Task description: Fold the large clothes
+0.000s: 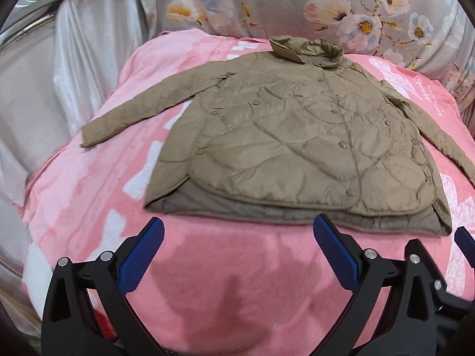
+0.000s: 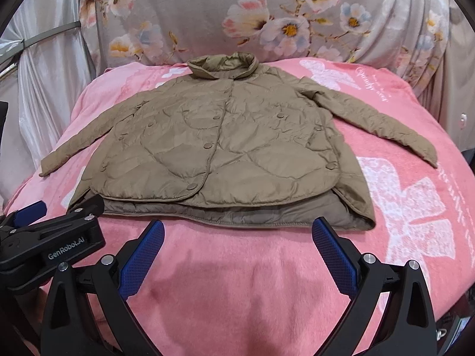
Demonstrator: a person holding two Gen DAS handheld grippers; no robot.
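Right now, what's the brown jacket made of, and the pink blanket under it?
The jacket looks like thin, slightly shiny nylon-type fabric with soft padding: stitched quilt lines puff up and catch light. The pink blanket looks like fuzzy fleece or plush: matte, with brushed streaks showing in its pile.

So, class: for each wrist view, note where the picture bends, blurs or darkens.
Left wrist view: black fisheye corners, the pink blanket bulges like a dome, its left side smears, and a shadow lies between the open left tongs. Right wrist view: same bulge, the jacket looks sharp, and a shadow lies below the open right tongs.
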